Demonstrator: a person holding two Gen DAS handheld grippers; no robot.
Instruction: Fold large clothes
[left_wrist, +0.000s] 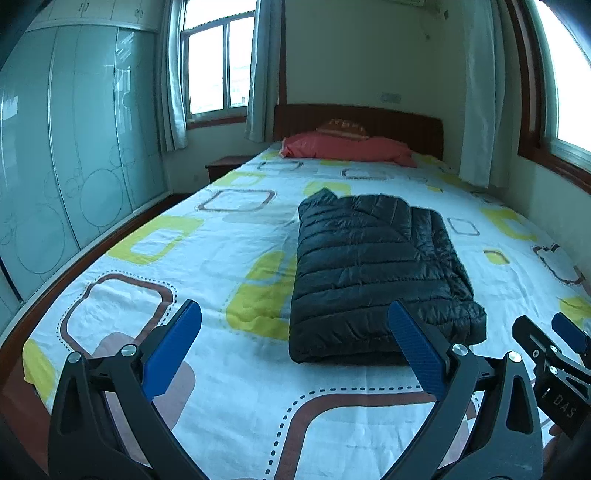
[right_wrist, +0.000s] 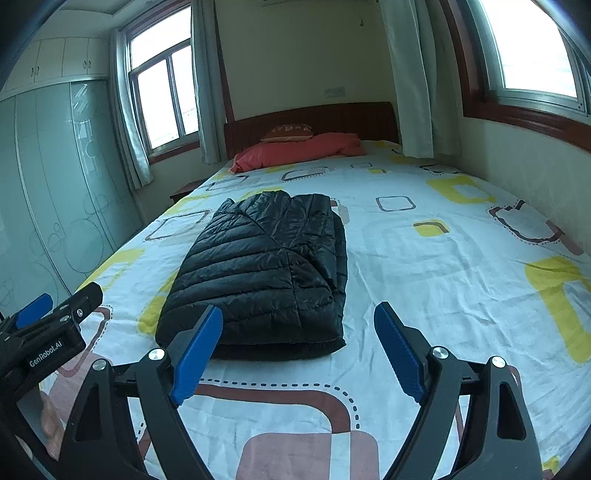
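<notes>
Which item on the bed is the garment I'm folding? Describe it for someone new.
Start from the big bed with its white sheet printed in yellow and brown squares. In the middle lies a black quilted jacket, folded into a thick rectangle. It is the only dark, shiny thing there; the red pillow sits far off by the headboard.

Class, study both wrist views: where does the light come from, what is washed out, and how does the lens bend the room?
Left wrist view: daylight blows the windows white, and the wardrobe bows with fisheye curvature. Right wrist view: the side window is overexposed, the black jacket shows soft sheen on the bedsheet, corners are vignetted, and both open grippers stay sharp.
</notes>
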